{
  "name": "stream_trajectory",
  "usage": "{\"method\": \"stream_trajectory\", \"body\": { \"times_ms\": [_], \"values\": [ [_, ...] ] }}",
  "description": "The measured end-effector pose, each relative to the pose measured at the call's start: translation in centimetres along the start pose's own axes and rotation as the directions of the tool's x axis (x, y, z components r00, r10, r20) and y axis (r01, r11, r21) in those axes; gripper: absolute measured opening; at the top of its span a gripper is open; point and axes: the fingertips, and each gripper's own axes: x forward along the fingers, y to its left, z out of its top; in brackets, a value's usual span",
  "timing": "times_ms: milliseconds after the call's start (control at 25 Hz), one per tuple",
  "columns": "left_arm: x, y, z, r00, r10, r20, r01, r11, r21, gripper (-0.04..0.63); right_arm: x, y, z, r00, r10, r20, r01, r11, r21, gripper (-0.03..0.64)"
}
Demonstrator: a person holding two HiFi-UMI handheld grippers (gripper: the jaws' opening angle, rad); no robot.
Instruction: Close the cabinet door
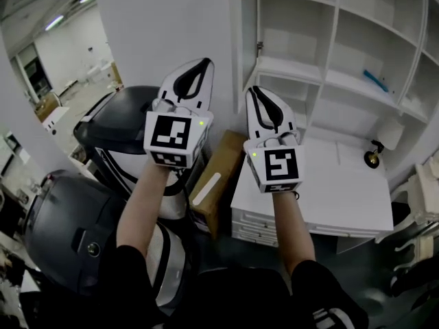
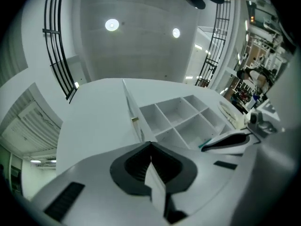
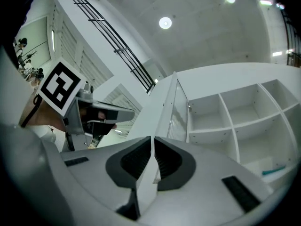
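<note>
left gripper [image 1: 197,74]: jaws pressed together, empty, held up facing the door
cabinet door [image 1: 158,26]: swung wide open off the shelves' left edge, neither gripper touching it
right gripper [image 1: 263,107]: jaws squeezed together too, nothing in them
cabinet shelves [image 1: 322,74]: white cubbies, far right

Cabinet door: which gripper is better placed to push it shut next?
Left, probably: the left gripper is in front of the open door, nearer its free edge; the right gripper is by the hinge side and shelves. Both are shut and empty.
</note>
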Motion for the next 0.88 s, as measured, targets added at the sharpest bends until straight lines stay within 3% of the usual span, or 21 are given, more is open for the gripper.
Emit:
{"method": "stream_trajectory", "body": {
  "times_ms": [160, 400, 640, 880],
  "values": [
    [2.4, 2.6, 0.6, 1.0, 0.008, 0.012, -0.008, 1.0, -0.003, 0.012, 1.7, -0.2, 0.8, 0.999, 0.02, 0.035, -0.02, 1.0, -0.013, 0.038],
    [5.9, 3.9, 0.9, 0.999, -0.03, 0.013, 0.029, 0.999, 0.013, 0.012, 3.9, -0.1, 0.1, 1.0, 0.022, 0.002, -0.021, 0.997, -0.077, 0.087],
    [8.8, 3.8, 1.2, 0.996, -0.085, 0.015, 0.084, 0.993, 0.084, 0.014, 5.4, -0.5, 0.3, 1.0, -0.012, -0.019, 0.009, 0.992, -0.127, 0.115],
    [10.8, 5.3, 2.1, 0.996, -0.082, 0.031, 0.075, 0.979, 0.188, 0.014, 6.5, -0.9, -0.7, 0.998, -0.03, -0.057, 0.018, 0.981, -0.191, 0.129]
  ]
}}
